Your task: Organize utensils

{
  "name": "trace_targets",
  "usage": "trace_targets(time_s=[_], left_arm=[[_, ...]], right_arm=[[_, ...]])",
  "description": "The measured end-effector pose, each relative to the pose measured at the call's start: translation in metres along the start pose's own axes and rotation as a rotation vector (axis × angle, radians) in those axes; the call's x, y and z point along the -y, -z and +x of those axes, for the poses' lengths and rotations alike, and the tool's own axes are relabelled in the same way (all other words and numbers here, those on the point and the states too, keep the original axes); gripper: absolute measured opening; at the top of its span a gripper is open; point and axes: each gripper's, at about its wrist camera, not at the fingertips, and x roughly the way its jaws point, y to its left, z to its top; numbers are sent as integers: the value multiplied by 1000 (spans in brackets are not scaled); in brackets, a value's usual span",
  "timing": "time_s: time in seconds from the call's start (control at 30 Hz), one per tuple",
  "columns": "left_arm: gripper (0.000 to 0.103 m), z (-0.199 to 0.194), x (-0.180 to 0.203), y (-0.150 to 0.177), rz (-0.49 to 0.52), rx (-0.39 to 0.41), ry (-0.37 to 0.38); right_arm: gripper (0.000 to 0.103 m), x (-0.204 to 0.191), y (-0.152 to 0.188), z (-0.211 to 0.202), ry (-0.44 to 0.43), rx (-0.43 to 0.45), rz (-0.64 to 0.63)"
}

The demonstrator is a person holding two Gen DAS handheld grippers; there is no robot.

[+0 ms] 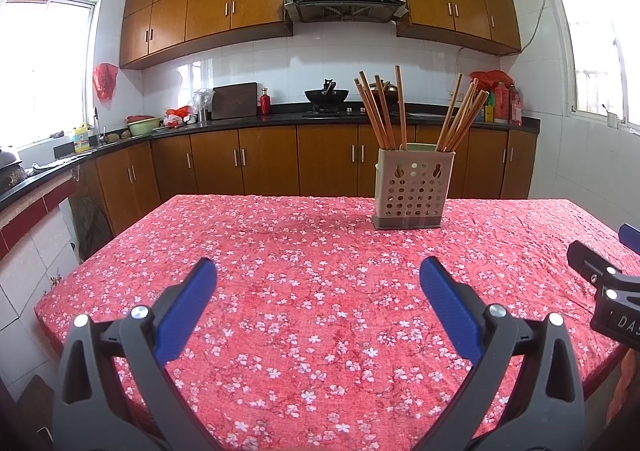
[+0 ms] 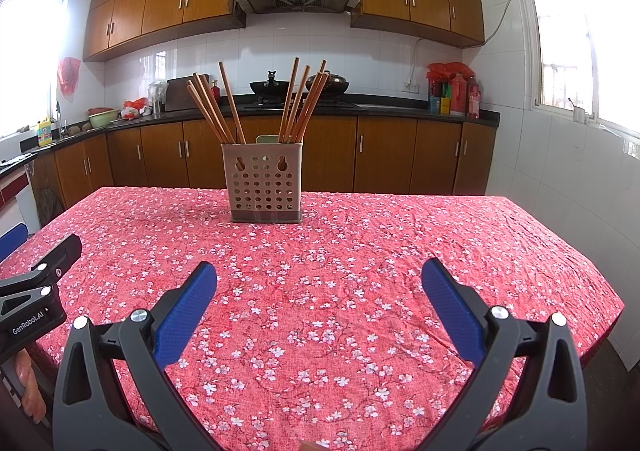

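Note:
A beige perforated utensil holder [image 1: 414, 189] [image 2: 264, 181] stands upright on the far part of the table. Several brown wooden chopsticks [image 1: 380, 111] [image 2: 216, 109] lean out of it in two bunches, one left and one right. My left gripper [image 1: 318, 271] hovers open over the near part of the table, well short of the holder, with nothing between its blue pads. My right gripper [image 2: 320, 273] is likewise open and empty, with the holder ahead and slightly left. Each gripper's body shows at the other view's edge.
A red floral tablecloth [image 1: 304, 283] [image 2: 360, 251] covers the table. Behind it runs a kitchen counter [image 1: 280, 119] with a wok, cutting board and bottles, under wooden cabinets. A person's hand [image 2: 30, 391] holds the left gripper at the lower left.

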Motion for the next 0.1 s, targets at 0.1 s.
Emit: trace_targets(time_s=[0.1], left_arm=[[99, 1, -2, 0, -1, -5, 7]], right_arm=[[101, 0, 0, 0, 0, -1, 1]])
